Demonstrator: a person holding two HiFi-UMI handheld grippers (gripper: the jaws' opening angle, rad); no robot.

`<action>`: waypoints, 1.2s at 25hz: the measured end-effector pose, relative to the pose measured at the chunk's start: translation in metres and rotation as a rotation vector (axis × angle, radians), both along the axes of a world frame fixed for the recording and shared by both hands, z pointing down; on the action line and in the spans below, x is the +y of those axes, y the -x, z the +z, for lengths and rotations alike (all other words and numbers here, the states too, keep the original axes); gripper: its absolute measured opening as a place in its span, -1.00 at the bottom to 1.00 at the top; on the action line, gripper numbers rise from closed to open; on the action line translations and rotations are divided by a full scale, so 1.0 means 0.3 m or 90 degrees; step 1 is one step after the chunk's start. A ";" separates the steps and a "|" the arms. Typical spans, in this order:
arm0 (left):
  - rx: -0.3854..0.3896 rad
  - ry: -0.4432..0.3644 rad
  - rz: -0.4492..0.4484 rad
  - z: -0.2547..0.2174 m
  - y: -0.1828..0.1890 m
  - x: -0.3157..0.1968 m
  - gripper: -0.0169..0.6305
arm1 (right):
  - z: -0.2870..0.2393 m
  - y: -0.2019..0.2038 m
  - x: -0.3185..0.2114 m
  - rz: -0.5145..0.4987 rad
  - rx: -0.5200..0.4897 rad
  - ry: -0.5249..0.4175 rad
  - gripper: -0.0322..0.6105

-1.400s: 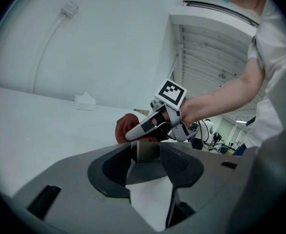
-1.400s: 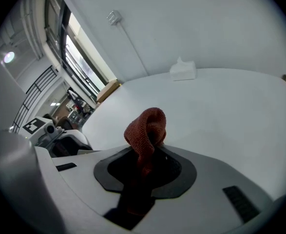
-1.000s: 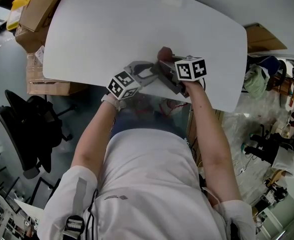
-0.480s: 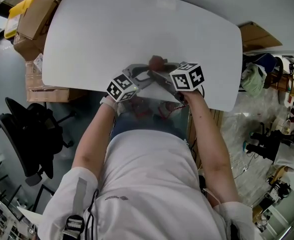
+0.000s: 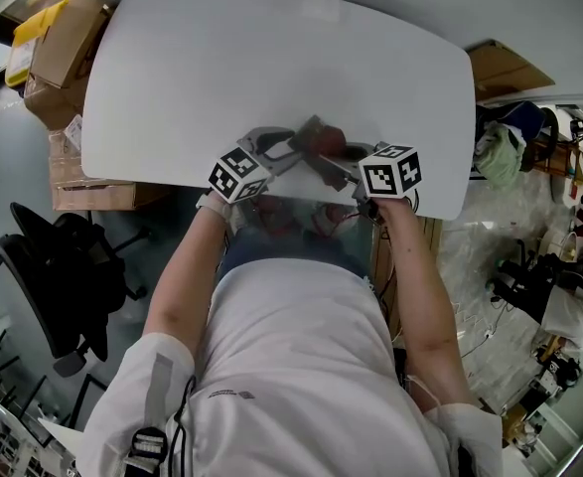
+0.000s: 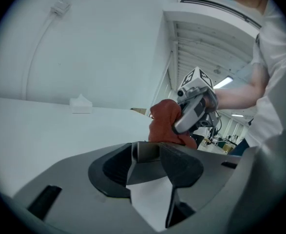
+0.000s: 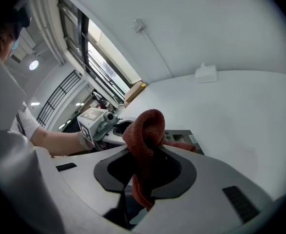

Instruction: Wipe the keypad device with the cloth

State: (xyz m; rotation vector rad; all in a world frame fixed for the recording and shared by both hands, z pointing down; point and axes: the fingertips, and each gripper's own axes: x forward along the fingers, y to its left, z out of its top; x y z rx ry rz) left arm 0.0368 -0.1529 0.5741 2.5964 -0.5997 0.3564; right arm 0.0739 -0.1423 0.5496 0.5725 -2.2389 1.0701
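Note:
The grey keypad device (image 7: 183,139) lies near the front edge of the white table (image 5: 221,58). One end of it (image 6: 145,151) sits between the jaws of my left gripper (image 6: 148,156), which is shut on it. A red cloth (image 7: 143,130) hangs bunched from my right gripper (image 7: 142,172), which is shut on the cloth. The cloth (image 5: 332,139) rests over the device, just right of the left gripper (image 5: 289,149). From the left gripper view, the cloth (image 6: 164,124) and the right gripper (image 6: 178,126) hover right behind the device. Most of the keypad is hidden by the cloth.
A small white box (image 5: 327,5) sits at the table's far edge. Cardboard boxes (image 5: 68,30) are stacked off the table's left corner, and a black office chair (image 5: 61,258) stands to the left. Cluttered floor lies to the right (image 5: 529,167).
My right gripper has moved the cloth toward me and to the right, across the device. The left gripper has stayed in place on the device.

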 end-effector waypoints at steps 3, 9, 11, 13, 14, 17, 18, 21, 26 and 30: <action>0.000 0.001 -0.006 0.001 -0.002 -0.013 -0.39 | 0.004 -0.058 0.031 0.018 0.000 0.013 -0.59; 0.004 0.017 -0.018 -0.002 0.003 -0.022 -0.39 | -0.011 -0.141 0.081 0.059 0.006 -0.033 -0.59; 0.001 0.015 -0.033 -0.015 0.014 -0.022 -0.39 | -0.043 -0.151 0.076 0.089 -0.005 -0.080 -0.59; 0.017 0.011 -0.053 -0.052 0.037 -0.013 -0.39 | -0.087 -0.157 0.068 0.131 -0.017 -0.125 -0.59; 0.026 0.005 -0.061 -0.078 0.050 -0.003 -0.39 | -0.113 -0.162 0.065 0.153 -0.017 -0.150 -0.59; 0.041 -0.043 -0.067 -0.187 0.087 0.039 -0.40 | -0.209 -0.165 0.073 0.212 -0.010 -0.230 -0.59; 0.046 -0.061 -0.069 -0.230 0.101 0.054 -0.44 | -0.245 -0.158 0.079 0.230 -0.015 -0.253 -0.59; 0.056 -0.082 -0.077 -0.328 0.143 0.097 -0.86 | -0.349 -0.137 0.111 0.289 -0.036 -0.311 -0.59; 0.082 -0.093 -0.088 -0.473 0.211 0.192 -0.91 | -0.485 -0.088 0.193 0.340 -0.070 -0.376 -0.59; 0.056 -0.141 -0.094 -0.568 0.244 0.281 -0.91 | -0.583 -0.039 0.258 0.314 -0.100 -0.418 -0.59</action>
